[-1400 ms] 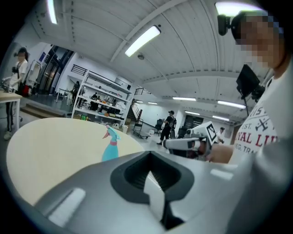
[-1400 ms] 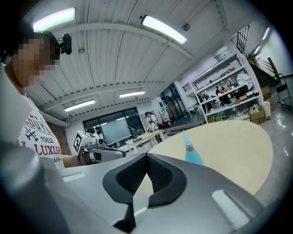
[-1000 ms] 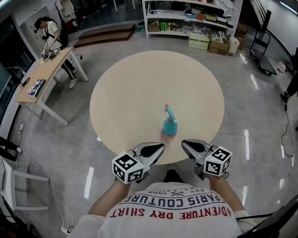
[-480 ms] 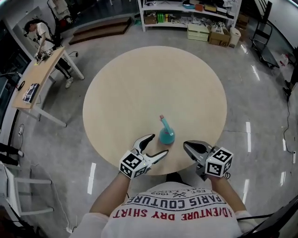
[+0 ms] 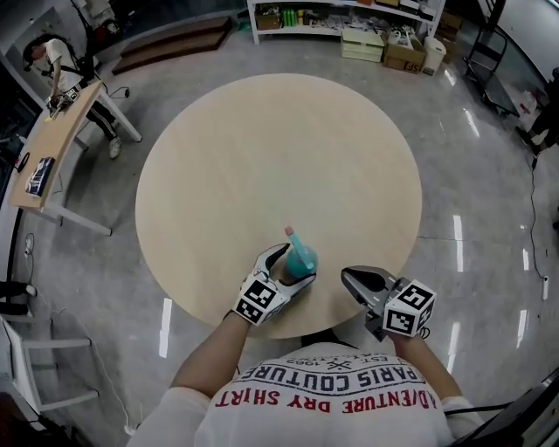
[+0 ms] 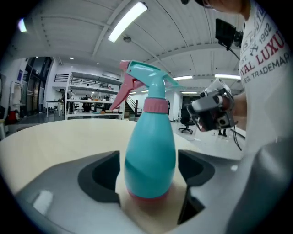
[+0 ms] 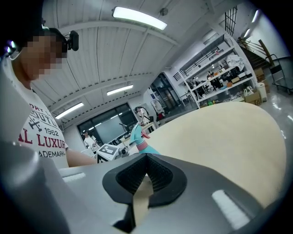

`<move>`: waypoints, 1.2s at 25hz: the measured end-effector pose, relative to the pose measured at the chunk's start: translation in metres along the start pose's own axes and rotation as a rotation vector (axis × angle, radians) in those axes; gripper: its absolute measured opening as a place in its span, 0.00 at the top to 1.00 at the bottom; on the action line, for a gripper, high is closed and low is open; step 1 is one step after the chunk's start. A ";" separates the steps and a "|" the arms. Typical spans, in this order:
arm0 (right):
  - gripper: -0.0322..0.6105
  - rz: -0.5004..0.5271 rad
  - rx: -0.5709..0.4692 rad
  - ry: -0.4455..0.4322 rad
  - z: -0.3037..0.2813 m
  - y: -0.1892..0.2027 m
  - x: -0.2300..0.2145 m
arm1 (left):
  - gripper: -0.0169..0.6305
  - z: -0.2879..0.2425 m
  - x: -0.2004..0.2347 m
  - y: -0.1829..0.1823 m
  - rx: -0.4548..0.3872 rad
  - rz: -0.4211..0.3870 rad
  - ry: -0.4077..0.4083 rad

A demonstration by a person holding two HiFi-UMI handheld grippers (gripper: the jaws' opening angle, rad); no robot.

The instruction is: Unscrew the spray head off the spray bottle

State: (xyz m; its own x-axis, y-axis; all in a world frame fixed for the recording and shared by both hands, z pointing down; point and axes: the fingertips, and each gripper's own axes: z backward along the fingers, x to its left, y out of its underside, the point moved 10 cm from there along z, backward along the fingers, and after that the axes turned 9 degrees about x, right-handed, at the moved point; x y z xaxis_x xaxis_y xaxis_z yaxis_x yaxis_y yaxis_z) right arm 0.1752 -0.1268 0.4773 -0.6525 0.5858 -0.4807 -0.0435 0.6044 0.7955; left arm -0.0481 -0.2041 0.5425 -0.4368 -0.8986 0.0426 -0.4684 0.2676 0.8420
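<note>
On table (image 5: pixel 218 157), near its front edge: bottle (image 5: pixel 301 255), upright, between jaws of left gripper (image 5: pixel 288 271), just opened wide, pads clear of it. To the right, apart, over the rim: right gripper (image 5: pixel 349 278), closed. Behind table, shelves (image 5: pixel 349 22); far left, desk (image 5: pixel 61 122).

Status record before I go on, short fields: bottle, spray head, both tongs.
bottle: spray bottle stands upright on the round table, near its front edge
spray head: spray head on, pink collar seated; not yet unscrewed
left tongs: left tongs have just been opening; open, with the bottle's lower body between them and the pads not pressing
right tongs: right tongs shut, empty, apart from the bottle, to its right in the head view
</note>
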 end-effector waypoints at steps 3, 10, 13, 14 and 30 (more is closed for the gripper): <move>0.95 0.031 -0.006 -0.014 -0.006 -0.001 0.000 | 0.44 -0.004 -0.003 0.006 0.010 -0.029 0.007; 0.94 0.204 0.031 0.010 -0.019 -0.006 0.012 | 0.45 -0.006 -0.008 0.003 0.023 -0.018 -0.015; 0.65 0.308 0.022 0.041 -0.034 -0.011 0.021 | 0.45 -0.008 -0.011 0.001 0.028 0.003 -0.049; 0.65 0.333 0.016 0.053 -0.039 -0.013 0.023 | 0.45 -0.009 -0.013 0.000 0.032 0.012 -0.060; 0.73 0.492 -0.002 0.147 -0.083 -0.020 0.031 | 0.45 -0.006 -0.037 -0.005 0.066 0.133 -0.243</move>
State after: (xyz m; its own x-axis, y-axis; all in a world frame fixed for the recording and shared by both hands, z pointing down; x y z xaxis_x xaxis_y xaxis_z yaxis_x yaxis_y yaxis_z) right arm 0.0928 -0.1656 0.4774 -0.6955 0.7185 0.0078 0.2945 0.2751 0.9152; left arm -0.0249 -0.1738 0.5402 -0.6652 -0.7465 0.0133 -0.4405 0.4067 0.8004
